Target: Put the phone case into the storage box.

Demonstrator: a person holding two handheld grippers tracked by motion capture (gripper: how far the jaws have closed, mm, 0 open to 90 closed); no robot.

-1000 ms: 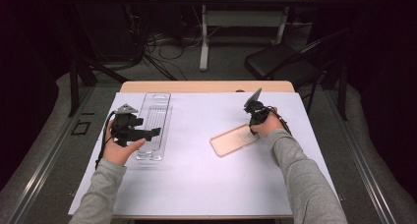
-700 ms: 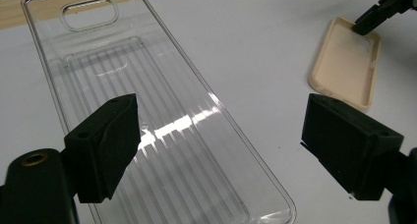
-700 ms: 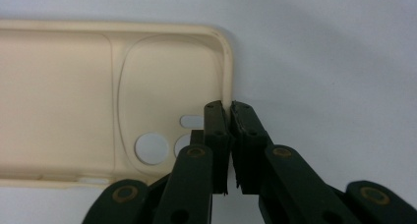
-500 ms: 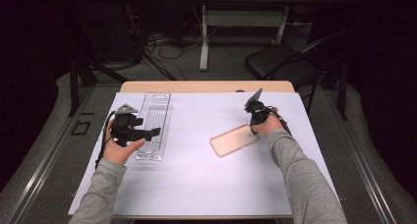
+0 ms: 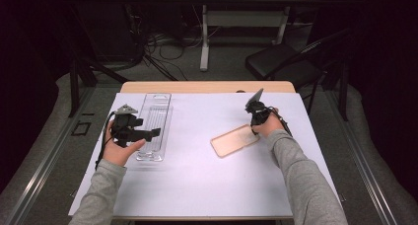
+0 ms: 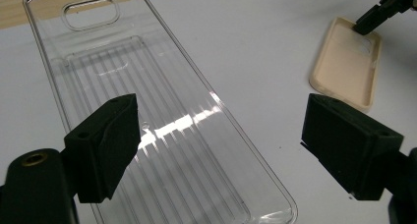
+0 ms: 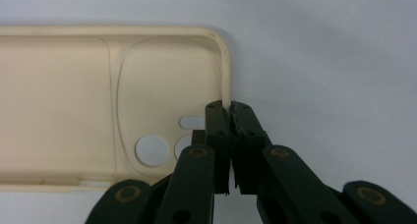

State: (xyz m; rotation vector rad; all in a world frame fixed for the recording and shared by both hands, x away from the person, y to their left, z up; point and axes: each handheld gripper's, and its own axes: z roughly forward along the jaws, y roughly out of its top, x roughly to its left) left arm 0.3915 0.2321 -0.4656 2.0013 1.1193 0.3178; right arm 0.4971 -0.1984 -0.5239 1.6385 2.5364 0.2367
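Right gripper (image 7: 227,106): jaws drawn together on the thin side wall of the cream phone case (image 7: 74,101), one jaw inside the shell and one outside, at the end that bears the round camera holes. In the right gripper view the jaws cover part of the wall and of the nearest hole, and the case runs off the left edge of the picture. From above, the right gripper (image 5: 255,124) stands at the far right end of the cream phone case (image 5: 235,140), which lies open side up and slantwise on the white table sheet (image 5: 197,185); the person's right hand (image 5: 268,125) hides the grip itself.

Left gripper (image 6: 219,135): jaws wide apart, closed on nothing, held above the near end of the clear plastic tray (image 6: 147,116). The tray's near end is cut off at the bottom of the left gripper view, and its ribbed floor is partly lost in glare. From above, the left gripper (image 5: 148,132) and the left hand (image 5: 118,148) overlap the left rim of the clear plastic tray (image 5: 155,121), which lies lengthwise toward the far wooden table edge (image 5: 207,87).

Tray and case lie well apart, with bare sheet between them and in front of both. The case sits nearer the table's right edge; the tray nearer the left.
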